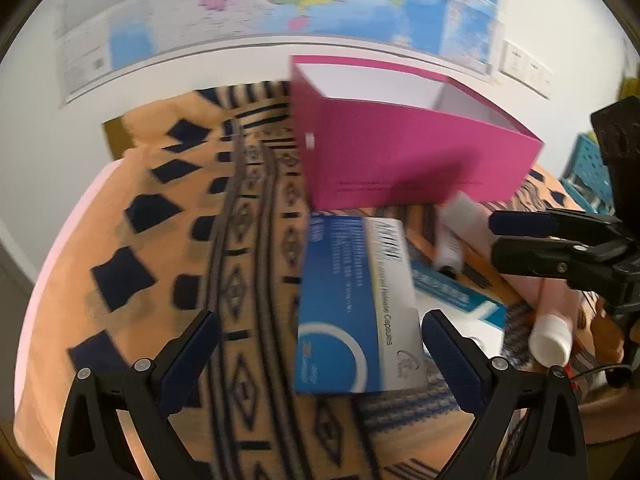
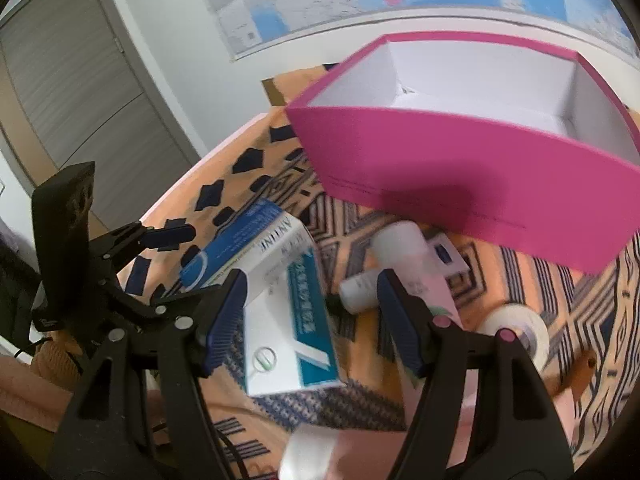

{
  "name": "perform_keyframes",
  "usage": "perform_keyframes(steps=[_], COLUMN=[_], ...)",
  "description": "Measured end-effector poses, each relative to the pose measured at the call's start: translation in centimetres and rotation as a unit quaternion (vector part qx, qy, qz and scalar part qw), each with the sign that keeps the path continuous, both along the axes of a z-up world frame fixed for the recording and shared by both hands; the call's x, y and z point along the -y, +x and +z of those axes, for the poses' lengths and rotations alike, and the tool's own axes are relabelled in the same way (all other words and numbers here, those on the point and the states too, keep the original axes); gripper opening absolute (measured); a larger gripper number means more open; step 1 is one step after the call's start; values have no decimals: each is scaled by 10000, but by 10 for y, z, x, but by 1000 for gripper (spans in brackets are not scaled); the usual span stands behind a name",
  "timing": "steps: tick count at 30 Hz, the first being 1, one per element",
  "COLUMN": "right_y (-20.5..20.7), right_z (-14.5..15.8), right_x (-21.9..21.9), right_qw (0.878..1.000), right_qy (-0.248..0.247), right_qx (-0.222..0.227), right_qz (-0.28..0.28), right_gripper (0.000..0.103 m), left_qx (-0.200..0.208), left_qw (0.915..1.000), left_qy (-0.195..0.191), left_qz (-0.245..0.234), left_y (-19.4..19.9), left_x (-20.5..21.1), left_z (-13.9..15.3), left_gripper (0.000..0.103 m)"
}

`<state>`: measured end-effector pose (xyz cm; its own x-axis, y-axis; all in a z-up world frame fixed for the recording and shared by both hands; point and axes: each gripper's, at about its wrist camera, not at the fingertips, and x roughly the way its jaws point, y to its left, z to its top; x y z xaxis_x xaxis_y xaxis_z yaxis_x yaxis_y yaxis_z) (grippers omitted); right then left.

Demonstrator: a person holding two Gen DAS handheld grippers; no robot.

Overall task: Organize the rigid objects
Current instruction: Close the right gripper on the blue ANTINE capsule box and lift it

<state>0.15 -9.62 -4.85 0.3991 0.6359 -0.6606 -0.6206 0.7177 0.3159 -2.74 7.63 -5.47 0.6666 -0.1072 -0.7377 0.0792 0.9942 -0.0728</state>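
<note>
An open pink box [image 1: 404,148] with a white inside stands on the patterned cloth; the right wrist view [image 2: 460,176] shows it empty. A blue-and-white capsule carton [image 1: 356,312] lies in front of it, between the open fingers of my left gripper [image 1: 320,356]. My right gripper [image 2: 312,320] is open around a white-and-teal carton [image 2: 288,332], which lies on the cloth. A pink tube [image 2: 416,264] and a small white bottle [image 2: 358,292] lie beside it. In the left wrist view my right gripper [image 1: 500,236] shows at the right.
An orange cloth with dark patterns [image 1: 160,260] covers the table. A roll of white tape [image 2: 516,332] lies at the right. A wall map [image 1: 280,4] hangs behind. A teal crate [image 1: 588,164] stands at far right. A grey door [image 2: 80,92] is at left.
</note>
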Motion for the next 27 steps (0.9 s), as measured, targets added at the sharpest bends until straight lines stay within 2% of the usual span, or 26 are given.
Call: perform_keyframes(steps=[4,9,11,12,13,14,16,18,19,22,27], right_y=[9,25,31,33,35,35,35,33,33,32,30], right_z=[5,3,-1,-3,-5,-6,-8,-11,-12,-13,-9], right_x=[-19,-41,-50,-55,-58,-60,-67,-70,-71,-70,-64], right_qw=[9996,9989,9981,9978,9973,9969,9961,9956,9955,9954,9964], right_qy=[-24,-35,-30,-38,-47,-54,-152,-233,-230,-201,-185], right_qx=[34,-91,-214,-278,-324,-358,-389,-407,-405,-426,-361], right_qz=[286,468,574,606,653,693,773,816,827,833,744], right_gripper=[69,69,69,69,65,55,46,45,39,38,38], left_qx=[-3,-68,-117,-132,-187,-235,-335,-422,-446,-502,-453], left_qw=[9993,9958,9946,9944,9939,9936,9927,9908,9901,9887,9879], left_qy=[-233,-823,-931,-956,-1006,-1021,-1088,-1236,-1293,-1389,-1471], left_qz=[279,402,442,436,411,411,405,348,311,246,184], left_y=[-5,-15,-18,-19,-20,-20,-21,-21,-22,-21,-21], left_x=[-14,-27,-28,-28,-27,-27,-27,-27,-26,-24,-19], left_z=[2,4,2,1,-2,-4,-9,-13,-14,-17,-13], left_gripper=[102,102,101,96,91,89,83,76,72,63,62])
